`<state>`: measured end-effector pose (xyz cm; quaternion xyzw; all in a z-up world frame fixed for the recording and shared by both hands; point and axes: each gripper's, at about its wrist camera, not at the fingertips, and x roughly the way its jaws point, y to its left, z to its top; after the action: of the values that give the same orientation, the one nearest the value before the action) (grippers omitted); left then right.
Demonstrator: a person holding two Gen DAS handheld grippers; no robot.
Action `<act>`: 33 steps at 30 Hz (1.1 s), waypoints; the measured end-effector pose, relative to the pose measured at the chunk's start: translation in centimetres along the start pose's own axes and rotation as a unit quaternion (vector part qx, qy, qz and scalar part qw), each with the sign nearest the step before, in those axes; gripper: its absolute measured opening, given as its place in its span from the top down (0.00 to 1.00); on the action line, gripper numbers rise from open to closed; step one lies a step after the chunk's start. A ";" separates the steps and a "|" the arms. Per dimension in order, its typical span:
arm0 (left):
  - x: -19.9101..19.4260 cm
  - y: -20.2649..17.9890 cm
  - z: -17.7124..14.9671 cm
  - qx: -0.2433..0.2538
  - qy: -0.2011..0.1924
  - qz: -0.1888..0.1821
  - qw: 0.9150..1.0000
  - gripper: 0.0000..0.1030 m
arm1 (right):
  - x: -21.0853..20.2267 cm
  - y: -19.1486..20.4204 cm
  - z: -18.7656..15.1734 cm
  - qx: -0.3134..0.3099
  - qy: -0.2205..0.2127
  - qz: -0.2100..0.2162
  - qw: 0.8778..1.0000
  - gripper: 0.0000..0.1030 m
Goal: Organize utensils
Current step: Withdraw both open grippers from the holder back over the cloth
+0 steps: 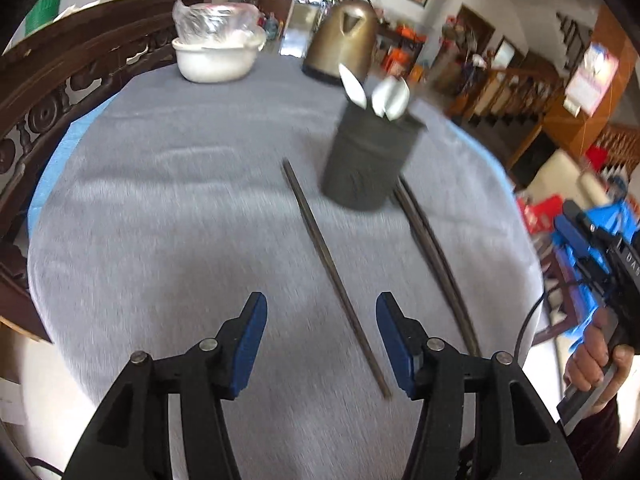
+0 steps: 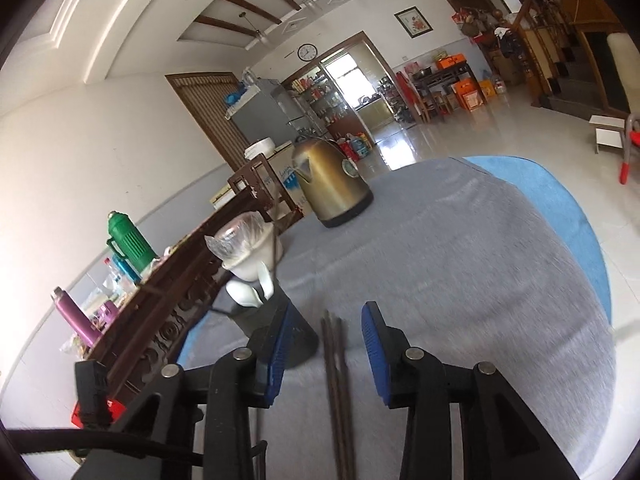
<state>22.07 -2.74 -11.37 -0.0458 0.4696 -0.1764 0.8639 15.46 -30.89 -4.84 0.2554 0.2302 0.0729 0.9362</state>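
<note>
A dark utensil holder [image 1: 368,164] stands on the grey tablecloth [image 1: 160,220] with white spoons [image 1: 378,98] sticking out. One dark chopstick [image 1: 332,272] lies in front of it and runs between the jaws of my open left gripper [image 1: 322,320], close to the right pad and untouched. A pair of chopsticks [image 1: 434,252] lies to the holder's right. In the right wrist view these chopsticks [image 2: 336,380] lie between the pads of my open right gripper [image 2: 326,340], which do not press on them. The holder [image 2: 300,340] is partly hidden behind its left finger.
A brass-coloured kettle [image 1: 340,44] and a white bowl [image 1: 218,60] covered in plastic film stand at the far side of the table. A carved dark wooden rail [image 1: 52,100] borders the left edge. A hand [image 1: 592,360] holds the right gripper [image 1: 568,228] at the right edge.
</note>
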 end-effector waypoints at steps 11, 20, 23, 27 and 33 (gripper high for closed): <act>-1.6 -4.5 -2.8 0.081 0.002 0.107 0.991 0.42 | -1.3 -1.2 -6.2 -0.021 0.051 -0.013 0.998 0.64; -1.1 -5.7 -2.8 0.088 0.028 0.168 0.981 0.39 | -1.2 -1.1 -5.7 -0.038 0.033 -0.008 0.999 0.63; -0.8 -6.2 -2.7 0.087 0.040 0.182 0.979 0.39 | -0.8 -1.5 -4.6 -0.030 0.026 -0.006 0.999 0.63; -0.3 -6.9 -2.6 0.081 0.051 0.200 0.975 0.39 | -0.2 -1.8 -4.0 -0.034 0.021 -0.005 0.999 0.63; 0.8 -8.1 -2.5 0.075 0.073 0.227 0.968 0.39 | 1.8 -2.1 -4.0 -0.041 0.043 0.015 0.998 0.63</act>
<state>18.30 -10.33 -11.42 0.1397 0.5149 -0.0133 0.8457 15.26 -30.43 -9.67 0.2167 0.2634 0.1072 0.9339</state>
